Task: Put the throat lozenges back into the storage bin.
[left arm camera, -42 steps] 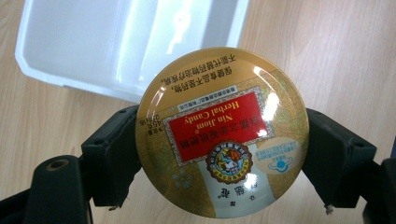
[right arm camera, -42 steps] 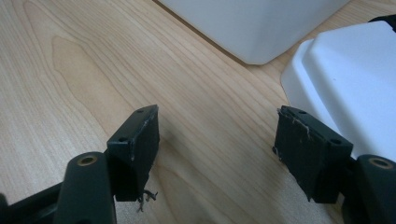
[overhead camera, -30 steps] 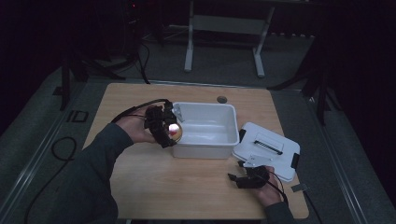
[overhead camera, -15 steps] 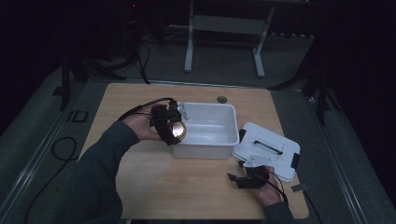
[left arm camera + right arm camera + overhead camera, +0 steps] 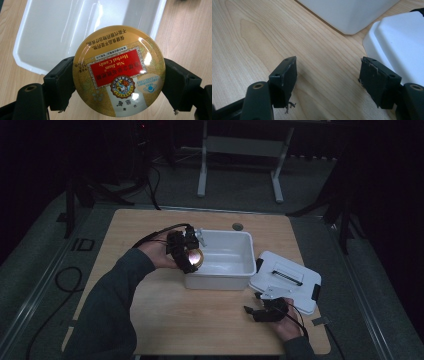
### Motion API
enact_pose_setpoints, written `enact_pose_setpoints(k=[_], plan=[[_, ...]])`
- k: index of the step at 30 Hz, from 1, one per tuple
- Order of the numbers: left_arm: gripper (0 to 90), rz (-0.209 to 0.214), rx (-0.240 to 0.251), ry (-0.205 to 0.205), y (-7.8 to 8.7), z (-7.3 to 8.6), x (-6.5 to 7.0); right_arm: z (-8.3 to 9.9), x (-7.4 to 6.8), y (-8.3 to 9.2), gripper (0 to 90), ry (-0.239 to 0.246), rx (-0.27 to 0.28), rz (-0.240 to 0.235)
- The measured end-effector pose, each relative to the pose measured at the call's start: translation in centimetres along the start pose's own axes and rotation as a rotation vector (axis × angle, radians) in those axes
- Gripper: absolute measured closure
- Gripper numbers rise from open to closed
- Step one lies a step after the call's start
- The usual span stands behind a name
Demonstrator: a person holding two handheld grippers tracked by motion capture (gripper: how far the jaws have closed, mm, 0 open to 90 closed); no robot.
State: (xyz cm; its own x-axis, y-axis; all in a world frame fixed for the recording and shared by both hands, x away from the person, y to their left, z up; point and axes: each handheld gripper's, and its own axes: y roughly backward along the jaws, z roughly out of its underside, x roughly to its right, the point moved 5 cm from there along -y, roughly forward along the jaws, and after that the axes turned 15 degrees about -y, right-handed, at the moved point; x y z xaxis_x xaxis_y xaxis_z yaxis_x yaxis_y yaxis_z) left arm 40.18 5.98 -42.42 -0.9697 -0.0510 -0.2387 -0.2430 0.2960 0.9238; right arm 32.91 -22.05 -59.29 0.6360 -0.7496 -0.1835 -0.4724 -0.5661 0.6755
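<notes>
Left gripper point(image 5: 117, 82) clamped on a round golden tin with a red herbal-candy label point(image 5: 118, 71), one black jaw pressed against each side of its rim. Tin lifted off the wooden counter point(image 5: 165, 310), face toward the gripper's camera, label text upside down in the left gripper view. Beyond the jaws and the tin, a white rectangular plastic tub point(image 5: 62, 30); tin poised at the tub's near wall, partly over its hollow. In the high view, same tin point(image 5: 194, 257) held at the tub's point(image 5: 225, 265) left edge by the left gripper point(image 5: 184, 251).

Right gripper point(image 5: 327, 80) low over the counter point(image 5: 249, 37), jaws spread wide, nothing between them but bare wood. Just beside its right jaw, a flat white plastic lid point(image 5: 402, 45); ahead of the jaws, a corner of the tub point(image 5: 352, 15).
</notes>
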Motion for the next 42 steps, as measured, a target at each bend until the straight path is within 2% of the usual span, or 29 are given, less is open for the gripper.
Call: enact_pose_setpoints(k=[13,22,42], plan=[[20.1,0.013,-0.041,-0.017,-0.6,-0.8,-0.4,0.0,0.0,0.0,29.7,-0.001,-0.001,0.0],[20.0,0.017,-0.058,-0.004,-1.4,-0.9,-0.7,0.0,0.0,0.0,29.7,-0.001,-0.001,-0.001],[20.0,0.032,-0.063,0.018,-2.0,-0.8,-1.1,0.0,0.0,0.0,29.5,0.0,-0.001,-0.001]])
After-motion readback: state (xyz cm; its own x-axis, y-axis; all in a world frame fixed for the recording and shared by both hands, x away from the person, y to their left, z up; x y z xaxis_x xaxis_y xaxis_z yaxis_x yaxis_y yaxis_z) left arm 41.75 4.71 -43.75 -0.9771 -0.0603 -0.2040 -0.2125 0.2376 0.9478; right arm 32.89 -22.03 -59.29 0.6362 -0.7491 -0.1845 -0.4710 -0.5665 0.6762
